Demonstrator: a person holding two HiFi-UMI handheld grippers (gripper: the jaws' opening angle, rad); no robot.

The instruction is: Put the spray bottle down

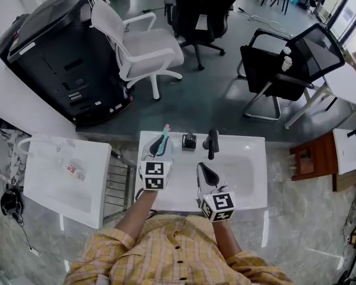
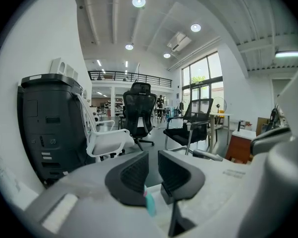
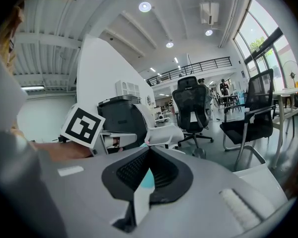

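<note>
A slim teal thing with a pink tip [image 1: 165,136], which may be the spray bottle, rests at the back left of the white basin [image 1: 246,171]. My left gripper [image 1: 155,151] hovers right beside it, jaws apart with a narrow gap and nothing between them. In the left gripper view the left gripper [image 2: 153,158] shows only a teal sliver [image 2: 149,205] below its pads. Over the middle of the basin is my right gripper [image 1: 202,169], its tips touching. In the right gripper view the right gripper [image 3: 150,150] is shut, with teal [image 3: 147,178] showing behind the jaws.
A dark faucet [image 1: 212,142] and a small black object [image 1: 189,141] stand at the basin's back edge. A white side unit [image 1: 53,183] sits left. Beyond are a black copier [image 1: 59,52], a white chair [image 1: 145,46], black chairs [image 1: 285,64] and a wooden stool [image 1: 313,156].
</note>
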